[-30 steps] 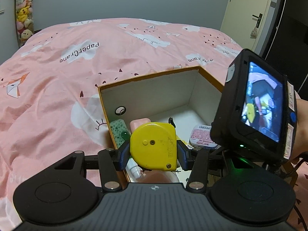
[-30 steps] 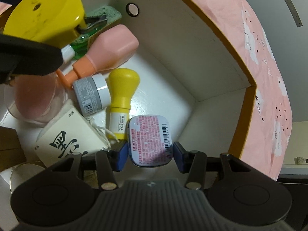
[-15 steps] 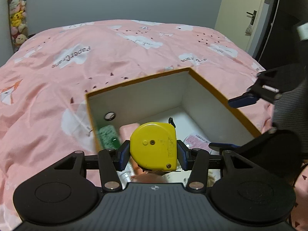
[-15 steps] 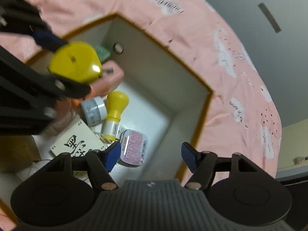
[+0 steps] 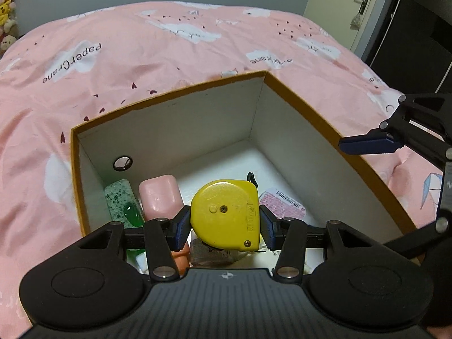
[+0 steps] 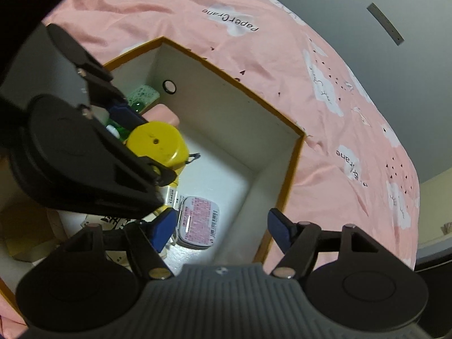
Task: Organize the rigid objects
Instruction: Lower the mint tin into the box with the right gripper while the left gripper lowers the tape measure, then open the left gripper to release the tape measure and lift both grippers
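Tape measure [image 5: 226, 213], bright yellow, sits clamped between the blue fingers [image 5: 180, 227] of the left gripper [image 5: 224, 226], held just above the open cardboard box [image 5: 319, 113] with its small black tab sticking up at the top edge. Down below it on the white floor of the box there's a real crowd: a green speckled bottle [image 5: 121, 200] tucked against the left wall, a pink bottle [image 5: 159, 197] right beside it, and a little flat tin with a pink printed label [image 5: 284, 207] lying off to the right of the tape measure. Over on the right wrist view the same tin [image 6: 199, 221] lies flat on the box floor, free, with the right gripper [image 6: 221, 227] hanging above it, its fingers [image 6: 278, 228] spread wide apart and nothing between them, no pad touching the tin at all. A white pouch with black lettering [image 6: 113, 221] peeks out under the left gripper's black body on that side, mostly hidden. One round hole [image 5: 122, 163] shows in the box's far left wall. The box itself rests on a bed covered with a pink quilt [image 5: 141, 50] printed with white clouds, and a door [image 5: 347, 5] stands at the far right of the room.
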A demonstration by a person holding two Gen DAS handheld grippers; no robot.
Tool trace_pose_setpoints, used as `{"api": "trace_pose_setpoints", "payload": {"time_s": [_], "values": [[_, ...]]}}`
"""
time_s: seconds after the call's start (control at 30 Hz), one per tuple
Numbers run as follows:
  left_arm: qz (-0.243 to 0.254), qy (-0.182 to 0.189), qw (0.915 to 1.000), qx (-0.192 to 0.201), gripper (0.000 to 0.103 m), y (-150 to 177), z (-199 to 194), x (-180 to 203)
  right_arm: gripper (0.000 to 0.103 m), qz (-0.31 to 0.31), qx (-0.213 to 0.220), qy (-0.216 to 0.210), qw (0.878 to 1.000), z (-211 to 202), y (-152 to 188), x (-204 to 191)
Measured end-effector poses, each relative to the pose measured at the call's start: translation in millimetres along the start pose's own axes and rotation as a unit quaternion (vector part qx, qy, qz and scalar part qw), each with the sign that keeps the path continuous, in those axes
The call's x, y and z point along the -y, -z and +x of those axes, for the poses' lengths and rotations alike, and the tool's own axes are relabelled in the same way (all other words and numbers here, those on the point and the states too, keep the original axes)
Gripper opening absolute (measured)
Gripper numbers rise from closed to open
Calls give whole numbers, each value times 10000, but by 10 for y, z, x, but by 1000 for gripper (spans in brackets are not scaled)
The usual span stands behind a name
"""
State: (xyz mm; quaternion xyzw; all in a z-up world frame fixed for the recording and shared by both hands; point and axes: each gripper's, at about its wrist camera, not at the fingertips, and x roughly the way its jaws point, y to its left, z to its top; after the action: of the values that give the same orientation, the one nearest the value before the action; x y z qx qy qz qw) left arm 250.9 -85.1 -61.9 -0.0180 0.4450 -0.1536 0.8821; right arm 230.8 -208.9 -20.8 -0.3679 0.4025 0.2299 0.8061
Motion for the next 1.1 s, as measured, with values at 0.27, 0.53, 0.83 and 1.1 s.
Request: {"api": "trace_pose_setpoints", "payload": {"time_s": [0.27, 0.53, 0.83, 1.1], "values": [[326, -301, 9985, -308, 57, -51, 174, 68, 71, -72, -207, -83, 9997, 134, -44, 4], [634, -580, 9941, -665, 57, 1, 283, 113, 71, -93, -303, -215, 9993, 169, -38, 18], [704, -777, 9926, -610, 73, -10, 265, 140, 71, -95, -323, -243, 9991, 109, -31, 8], [572, -804, 9950, -156, 81, -13, -13, 135, 76, 25, -318, -367, 9988, 50, -27, 41]]}}
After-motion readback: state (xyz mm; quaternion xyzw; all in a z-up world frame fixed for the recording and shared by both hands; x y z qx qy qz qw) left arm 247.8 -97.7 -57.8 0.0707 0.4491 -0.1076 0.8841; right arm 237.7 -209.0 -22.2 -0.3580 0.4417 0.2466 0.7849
